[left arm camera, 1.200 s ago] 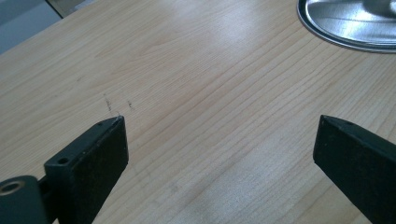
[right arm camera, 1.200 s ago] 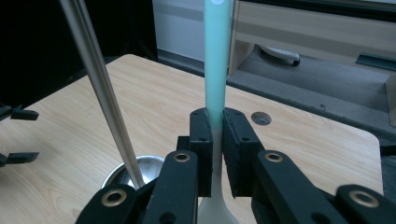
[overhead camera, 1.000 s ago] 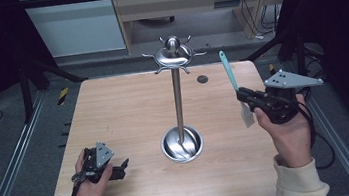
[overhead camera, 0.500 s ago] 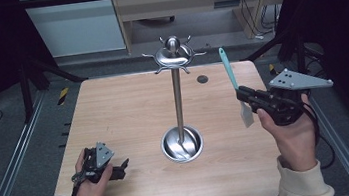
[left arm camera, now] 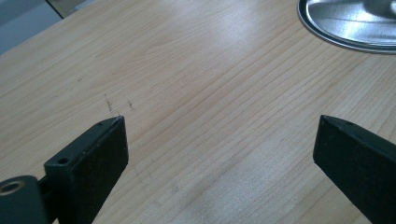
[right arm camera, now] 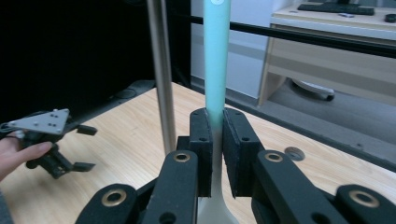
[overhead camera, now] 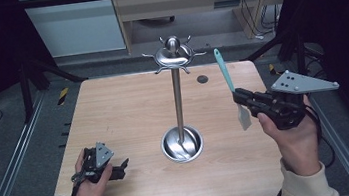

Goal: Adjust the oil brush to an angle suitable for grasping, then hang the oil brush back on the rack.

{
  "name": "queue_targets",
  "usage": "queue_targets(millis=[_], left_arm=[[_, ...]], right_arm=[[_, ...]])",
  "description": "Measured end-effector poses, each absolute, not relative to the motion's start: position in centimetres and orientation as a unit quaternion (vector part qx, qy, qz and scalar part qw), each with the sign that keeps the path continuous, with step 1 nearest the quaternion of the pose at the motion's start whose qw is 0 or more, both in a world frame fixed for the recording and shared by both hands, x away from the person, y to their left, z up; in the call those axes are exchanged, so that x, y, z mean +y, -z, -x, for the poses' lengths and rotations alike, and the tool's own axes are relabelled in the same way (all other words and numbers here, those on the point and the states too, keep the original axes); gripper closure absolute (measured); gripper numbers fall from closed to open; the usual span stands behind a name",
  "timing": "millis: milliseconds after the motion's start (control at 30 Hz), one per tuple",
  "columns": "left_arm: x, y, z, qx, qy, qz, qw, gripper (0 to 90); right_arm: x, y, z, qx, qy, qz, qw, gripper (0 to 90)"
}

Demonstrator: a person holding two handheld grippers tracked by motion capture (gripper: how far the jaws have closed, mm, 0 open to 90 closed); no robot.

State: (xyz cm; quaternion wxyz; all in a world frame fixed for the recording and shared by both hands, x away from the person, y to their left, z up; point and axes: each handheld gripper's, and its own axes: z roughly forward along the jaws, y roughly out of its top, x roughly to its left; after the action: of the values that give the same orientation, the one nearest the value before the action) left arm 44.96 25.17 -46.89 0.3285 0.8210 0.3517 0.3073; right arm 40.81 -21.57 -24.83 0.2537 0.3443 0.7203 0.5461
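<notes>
Spatula clamped in my right gripper, raised beside the hanging stand.

My right gripper [overhead camera: 243,100] is clamped on the teal-handled spatula [overhead camera: 224,74], pinching it low on the handle near the pale blade, handle end up, off the table [overhead camera: 114,115] and to the right of the steel stand [overhead camera: 178,102]. My left gripper [overhead camera: 120,167] rests on the wood at the near left with its jaws apart and nothing between them. I judge the job is to hang the spatula on one of the hooks [overhead camera: 197,53] at the stand's crown. The risks I see: the grip sits far from the handle's hole, so the tip could wobble and miss the hook; a sideways nudge against the thin pole could rock or tip the stand; and the smooth handle could slide down between the pads if I tilt it.
</notes>
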Motion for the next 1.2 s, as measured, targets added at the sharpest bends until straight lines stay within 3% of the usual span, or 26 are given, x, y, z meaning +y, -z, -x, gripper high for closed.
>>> queue_targets(millis=[567,1200], left_arm=[[25.3,46.8,-44.9,0.352,-0.309,-0.821,0.327,2.9],[25.2,46.9,-45.0,0.349,-0.307,-0.823,0.326,2.8]], right_arm=[[-17.5,25.5,-37.9,0.719,-0.554,-0.312,0.282,82.8],[-15.9,26.3,-37.4,0.714,-0.559,-0.31,0.285,82.8]])
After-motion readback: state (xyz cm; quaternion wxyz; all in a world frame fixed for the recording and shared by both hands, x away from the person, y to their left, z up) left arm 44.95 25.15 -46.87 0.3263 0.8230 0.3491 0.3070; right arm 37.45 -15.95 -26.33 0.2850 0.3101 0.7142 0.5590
